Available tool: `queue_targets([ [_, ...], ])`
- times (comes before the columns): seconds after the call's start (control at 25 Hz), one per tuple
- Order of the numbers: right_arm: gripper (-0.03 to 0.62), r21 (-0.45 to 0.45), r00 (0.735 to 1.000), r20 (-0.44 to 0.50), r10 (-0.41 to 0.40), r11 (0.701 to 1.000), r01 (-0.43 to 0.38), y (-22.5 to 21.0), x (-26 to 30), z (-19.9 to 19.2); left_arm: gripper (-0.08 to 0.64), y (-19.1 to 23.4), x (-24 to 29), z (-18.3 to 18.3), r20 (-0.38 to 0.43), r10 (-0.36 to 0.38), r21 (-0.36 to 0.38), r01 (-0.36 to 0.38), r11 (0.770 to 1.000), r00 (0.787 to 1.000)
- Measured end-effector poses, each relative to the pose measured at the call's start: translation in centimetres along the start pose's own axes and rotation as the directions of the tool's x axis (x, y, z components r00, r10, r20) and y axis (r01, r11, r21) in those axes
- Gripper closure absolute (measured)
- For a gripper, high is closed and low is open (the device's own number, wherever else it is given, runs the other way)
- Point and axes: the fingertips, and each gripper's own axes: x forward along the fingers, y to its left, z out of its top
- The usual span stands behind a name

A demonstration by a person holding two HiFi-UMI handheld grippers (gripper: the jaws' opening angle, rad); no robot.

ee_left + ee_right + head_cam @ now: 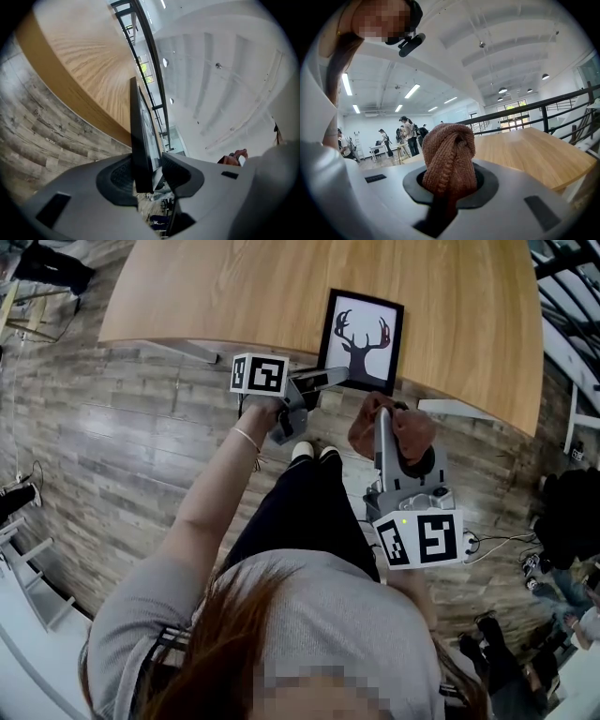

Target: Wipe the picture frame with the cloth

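A black picture frame (361, 338) with a deer silhouette lies tilted at the near edge of the wooden table (234, 296), its lower side past the edge. My left gripper (337, 379) grips its lower left corner. In the left gripper view the frame (140, 140) stands edge-on between the two pads of the left gripper (152, 176), which press on its back and its glass. My right gripper (382, 418) is below the frame, off the table, shut on a bunched reddish-brown cloth (412, 432). The right gripper view shows the cloth (450, 154) bulging out of the right gripper (450, 187).
The table's front edge (61, 89) runs over a grey wood-plank floor (112, 446). My legs and white shoes (314, 454) are just below the frame. Bags and cables (553, 549) lie on the floor at the right. People stand at tables (393, 140) far off.
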Motion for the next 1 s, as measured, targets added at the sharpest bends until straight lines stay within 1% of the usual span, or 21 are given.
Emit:
queue_targets([
  [0.04, 0.518, 0.002, 1.000, -0.001, 0.001, 1.000, -0.001, -0.1, 0.1, -0.1, 0.418, 0.0, 0.1, 0.0, 0.001, -0.012, -0.011, 0.012, 1.000, 1.000],
  [0.08, 0.518, 0.003, 1.000, -0.002, 0.003, 1.000, -0.003, -0.1, 0.1, -0.1, 0.445, 0.0, 0.2, 0.1, 0.004, -0.024, -0.022, 0.024, 0.999, 1.000],
  [0.28, 0.518, 0.006, 1.000, -0.005, 0.011, 1.000, -0.011, 0.1, 0.1, -0.3, 0.466, -0.1, 0.1, 0.2, 0.038, -0.066, -0.066, 0.068, 0.995, 0.997],
  [0.36, 0.518, 0.009, 1.000, -0.005, 0.009, 1.000, -0.009, -0.1, 0.1, -0.3, 0.482, -0.4, 0.0, 0.4, 0.066, -0.101, -0.091, 0.107, 0.990, 0.993],
  [0.44, 0.518, 0.009, 1.000, -0.004, 0.006, 1.000, -0.006, -0.1, 0.1, -0.2, 0.502, -1.2, -0.2, 0.6, 0.099, -0.158, -0.100, 0.168, 0.981, 0.983],
  [0.6, 0.518, 0.009, 1.000, 0.006, 0.000, 1.000, 0.000, -0.2, 0.0, 0.0, 0.508, -3.5, -0.4, 0.7, 0.124, -0.271, -0.086, 0.282, 0.956, 0.955],
  [0.64, 0.518, 0.009, 1.000, 0.008, -0.001, 1.000, 0.001, -0.2, 0.0, 0.0, 0.508, -3.9, -0.5, 0.7, 0.131, -0.288, -0.081, 0.300, 0.951, 0.949],
  [0.76, 0.518, 0.005, 1.000, 0.018, -0.002, 1.000, 0.002, -0.3, 0.0, 0.4, 0.511, -4.7, -1.0, 0.8, 0.135, -0.319, -0.051, 0.328, 0.943, 0.938],
  [0.84, 0.518, 0.002, 0.999, 0.034, -0.004, 1.000, 0.004, -0.4, -0.1, 1.1, 0.511, -5.4, -1.2, 1.0, 0.137, -0.320, -0.049, 0.329, 0.943, 0.938],
  [0.92, 0.518, -0.004, 0.998, 0.056, -0.006, 1.000, 0.006, -0.8, -0.3, 2.2, 0.511, -6.6, -1.1, 1.3, 0.136, -0.324, -0.029, 0.331, 0.943, 0.936],
  [1.0, 0.518, -0.014, 0.996, 0.085, -0.008, 1.000, 0.009, -1.1, -0.8, 3.7, 0.511, -9.1, -1.1, 1.9, 0.145, -0.363, 0.010, 0.366, 0.931, 0.920],
])
